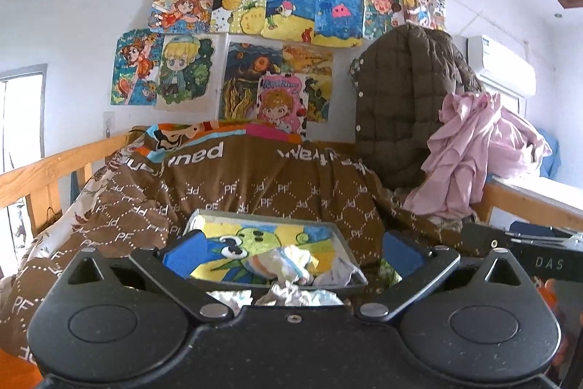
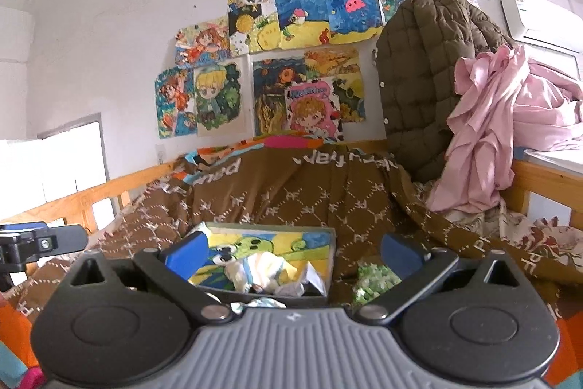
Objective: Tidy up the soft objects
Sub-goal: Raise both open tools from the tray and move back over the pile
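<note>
A shallow grey box (image 1: pixel 255 217) with a painted green cartoon on its floor lies on the brown quilt. Small crumpled soft cloths lie in it: a white one with orange and blue stripes (image 1: pixel 289 261) and a plain white one (image 1: pixel 337 274). More crumpled cloth (image 1: pixel 298 296) lies just before the box. My left gripper (image 1: pixel 291 241) is open, its blue pads (image 1: pixel 182 254) straddling the box, holding nothing. In the right wrist view the same box (image 2: pixel 273 227) and striped cloth (image 2: pixel 262 270) sit between the fingers of my open right gripper (image 2: pixel 295 250). A green fuzzy piece (image 2: pixel 375 279) lies right of the box.
The brown patterned quilt (image 1: pixel 255 185) covers a bed with wooden rails (image 1: pixel 47 170). A dark quilted jacket (image 1: pixel 404 97) and a pink garment (image 1: pixel 470 155) hang at the right. A black case lettered DAS (image 1: pixel 546 263) sits close on the right. My left gripper's finger (image 2: pixel 40 243) shows at the far left.
</note>
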